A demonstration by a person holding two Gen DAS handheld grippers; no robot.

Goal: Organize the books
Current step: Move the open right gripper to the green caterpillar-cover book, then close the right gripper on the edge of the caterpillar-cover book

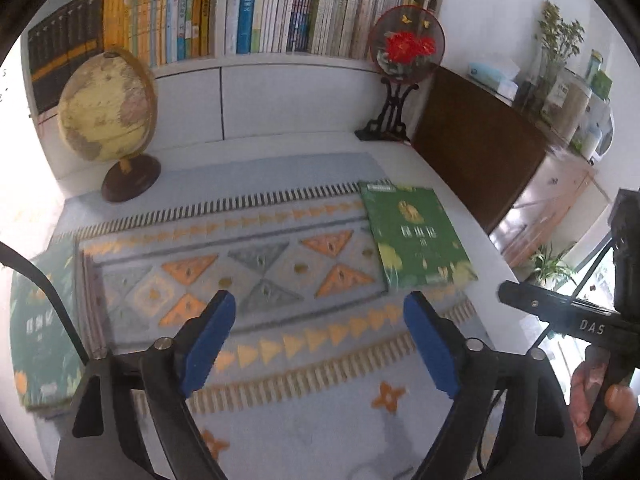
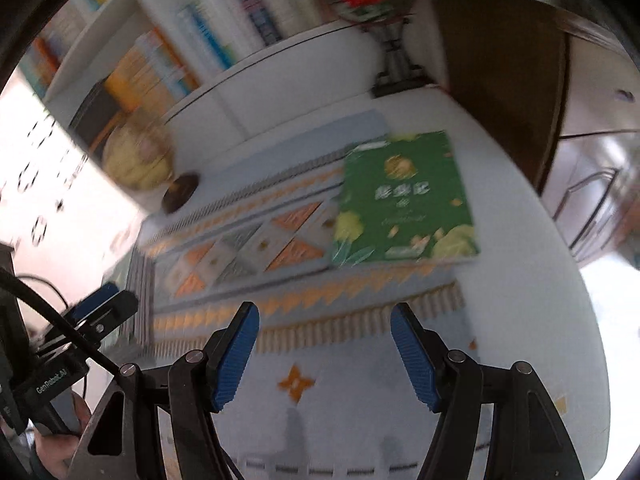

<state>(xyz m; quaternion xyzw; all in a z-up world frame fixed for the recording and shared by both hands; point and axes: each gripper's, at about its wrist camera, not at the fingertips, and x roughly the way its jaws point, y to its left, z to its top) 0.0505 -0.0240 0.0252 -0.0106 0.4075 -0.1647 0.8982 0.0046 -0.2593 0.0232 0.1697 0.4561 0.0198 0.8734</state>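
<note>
My left tongs (image 1: 320, 340) and right tongs (image 2: 324, 354) are spread, holding nothing. One green book (image 1: 418, 234) lies at the mat's (image 1: 280, 364) right edge. Only my left view shows another book (image 1: 40, 328) at its left edge.

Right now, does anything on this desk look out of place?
Yes. Two green books lie flat on the patterned mat, one at its right edge, one at its left, instead of standing on the shelf with the others.
</note>
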